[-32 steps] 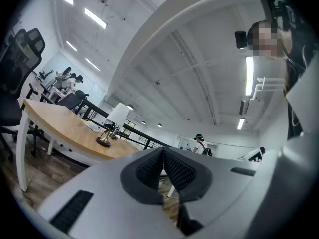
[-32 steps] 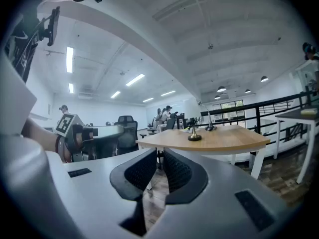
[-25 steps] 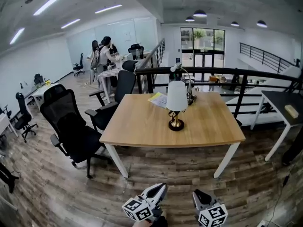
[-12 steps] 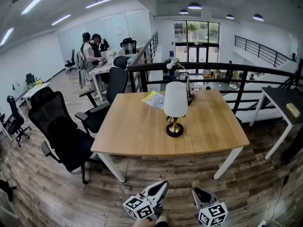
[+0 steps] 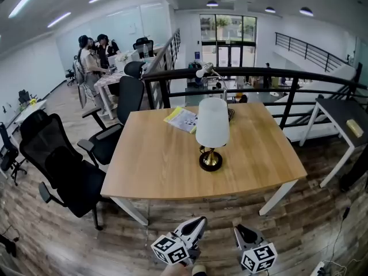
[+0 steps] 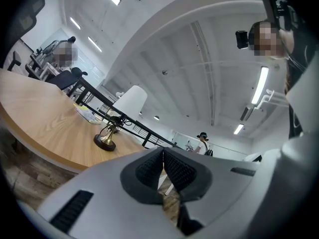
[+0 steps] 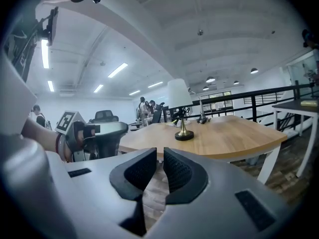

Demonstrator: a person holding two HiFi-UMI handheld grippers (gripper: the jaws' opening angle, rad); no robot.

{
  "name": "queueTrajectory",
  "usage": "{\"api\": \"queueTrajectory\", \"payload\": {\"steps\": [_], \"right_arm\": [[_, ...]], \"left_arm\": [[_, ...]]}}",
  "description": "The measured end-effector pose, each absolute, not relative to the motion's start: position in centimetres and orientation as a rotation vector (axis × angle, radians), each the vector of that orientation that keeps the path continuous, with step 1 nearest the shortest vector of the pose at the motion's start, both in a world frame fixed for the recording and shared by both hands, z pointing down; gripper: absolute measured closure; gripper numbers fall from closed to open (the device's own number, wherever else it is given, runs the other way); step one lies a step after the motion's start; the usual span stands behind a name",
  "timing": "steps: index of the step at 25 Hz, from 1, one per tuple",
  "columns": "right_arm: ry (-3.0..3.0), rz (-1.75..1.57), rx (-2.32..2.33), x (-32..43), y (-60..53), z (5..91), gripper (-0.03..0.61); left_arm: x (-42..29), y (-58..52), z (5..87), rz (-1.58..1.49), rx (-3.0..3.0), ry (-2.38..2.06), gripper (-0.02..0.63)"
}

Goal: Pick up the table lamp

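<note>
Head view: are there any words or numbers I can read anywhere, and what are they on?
No text here can be read.
Yellow paper on the table: print too small to read.
Marker cubes: black-and-white square patterns, no words.
Table lamp: no writing shows.

head view looks steeply down from off the near edge of the table (image 5: 155,171); both gripper views face it low, about level; all share the lamp (image 5: 211,132).

Wooden table (image 5: 155,165) bears the table lamp (image 5: 212,132) and papers (image 5: 183,119).
</note>
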State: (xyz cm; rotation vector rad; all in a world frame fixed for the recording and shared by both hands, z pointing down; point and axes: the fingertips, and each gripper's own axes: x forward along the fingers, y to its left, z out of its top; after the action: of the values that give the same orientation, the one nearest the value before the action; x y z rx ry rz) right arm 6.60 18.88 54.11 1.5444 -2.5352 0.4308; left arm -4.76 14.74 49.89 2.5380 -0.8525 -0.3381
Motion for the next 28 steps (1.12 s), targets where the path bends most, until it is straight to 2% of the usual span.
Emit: {"api": "queueTrajectory", "payload": {"steps": [16,28], "right_arm": [[-2.561,0.497,1.503,3.9,12.7,55.9,0.517],[-2.657,0.478,1.339,2.3,2.1,55.6,0.517]], "left_arm": [[-5.5,8.9,50.7,-0.359,2.505,-0.783,0.602],[-4.1,-0.4,49.7,-0.406,2.495,-0.773,0.601]]}}
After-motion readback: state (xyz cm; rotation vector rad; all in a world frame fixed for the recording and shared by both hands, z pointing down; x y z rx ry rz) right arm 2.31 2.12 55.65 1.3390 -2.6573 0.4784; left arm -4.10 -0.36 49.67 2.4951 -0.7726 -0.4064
